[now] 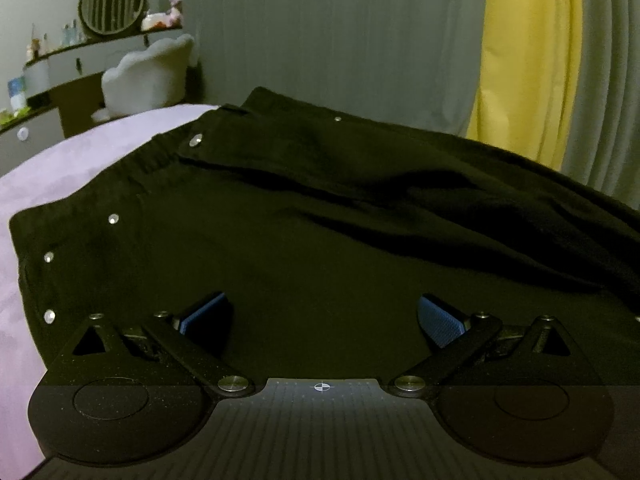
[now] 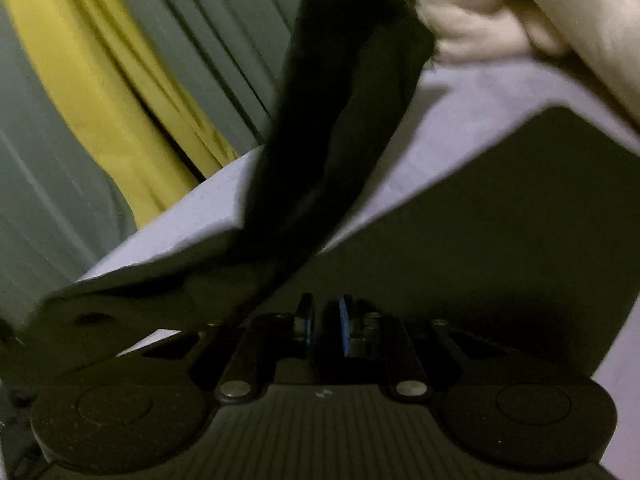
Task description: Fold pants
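Note:
Black pants point(image 1: 320, 200) lie spread on a lilac bed sheet point(image 1: 60, 160), with the studded waistband at the left. My left gripper point(image 1: 322, 309) hovers low over the pants near the waistband, open, its blue pads point(image 1: 208, 312) wide apart with only flat cloth under them. In the blurred right wrist view, my right gripper point(image 2: 325, 322) is shut on a pants leg point(image 2: 340, 120). The dark cloth runs from the jaws up and away above the sheet point(image 2: 460, 120). More dark cloth point(image 2: 500, 232) spreads to either side of the fingers.
A dressing table with a round mirror point(image 1: 112, 4) and a white fluffy chair point(image 1: 148, 76) stand beyond the bed's left corner. Grey and yellow curtains point(image 1: 528, 60) hang behind the bed. A cream duvet point(image 2: 520, 8) is bunched at the bed's far end.

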The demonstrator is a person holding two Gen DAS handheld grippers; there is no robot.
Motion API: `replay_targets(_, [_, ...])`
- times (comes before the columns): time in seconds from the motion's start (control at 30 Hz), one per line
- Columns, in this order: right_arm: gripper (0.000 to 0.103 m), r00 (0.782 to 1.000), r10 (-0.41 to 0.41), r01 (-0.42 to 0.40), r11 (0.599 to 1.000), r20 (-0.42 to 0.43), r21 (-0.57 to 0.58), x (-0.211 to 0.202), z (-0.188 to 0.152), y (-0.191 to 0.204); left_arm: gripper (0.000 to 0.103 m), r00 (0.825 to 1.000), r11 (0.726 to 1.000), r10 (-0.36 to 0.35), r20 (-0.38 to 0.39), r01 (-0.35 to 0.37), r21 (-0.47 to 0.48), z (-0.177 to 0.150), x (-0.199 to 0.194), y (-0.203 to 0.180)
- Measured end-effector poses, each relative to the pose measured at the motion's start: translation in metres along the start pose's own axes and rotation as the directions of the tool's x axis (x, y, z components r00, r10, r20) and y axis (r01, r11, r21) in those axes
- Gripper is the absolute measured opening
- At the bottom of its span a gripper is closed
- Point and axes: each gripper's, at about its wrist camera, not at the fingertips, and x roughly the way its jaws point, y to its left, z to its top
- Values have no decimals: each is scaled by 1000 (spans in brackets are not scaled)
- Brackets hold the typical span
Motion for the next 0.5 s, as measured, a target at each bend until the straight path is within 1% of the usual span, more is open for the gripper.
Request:
replay_targets(0.03, [20, 999, 39, -39, 999, 13, 30, -5, 6, -3, 103, 1000, 1000, -6, -4, 6, -8, 0, -1, 1])
replay_targets(0.07, [24, 998, 54, -56, 998, 33, 42, -10, 11, -2, 103, 1000, 1000, -10, -7, 10, -16, 0, -2, 1])
replay_targets(0.1, [39, 997, 57, -60, 997, 56, 53, -15, 17, -1, 103, 1000, 999, -18, -6, 18, -27, 0, -4, 2])
replay_targets(0.13, [62, 995, 69, -74, 995, 74, 69, -18, 23, 0, 103, 1000, 999, -23, -5, 23, -35, 0, -5, 3])
replay_targets(0.17, [70, 992, 90, -99, 990, 86, 98, -19, 27, -1, 103, 1000, 999, -25, -6, 25, -40, 0, -6, 3])
replay_targets(0.2, [73, 989, 114, -125, 983, 89, 133, -18, 30, -3, 103, 1000, 999, -26, -7, 26, -40, 0, -7, 3])
replay_targets(0.27, [73, 984, 165, -174, 963, 63, 204, -8, 42, -4, 103, 1000, 999, -29, -8, 29, -32, 0, -9, 2])
replay_targets(0.3, [73, 983, 176, -184, 957, 54, 226, -6, 43, -2, 103, 1000, 999, -31, -7, 30, -27, 0, -9, 1])
replay_targets(0.37, [73, 986, 167, -167, 954, 23, 249, 8, 55, 9, 103, 999, 999, -31, -7, 31, -21, -2, -10, 0])
replay_targets(0.4, [73, 987, 162, -162, 957, 21, 243, 12, 60, 16, 103, 1000, 999, -30, -8, 30, -21, -1, -10, 0])
replay_targets(0.5, [73, 996, 81, -84, 975, 20, 207, 22, 73, 41, 103, 1000, 999, -30, -6, 30, -21, -1, -9, -1])
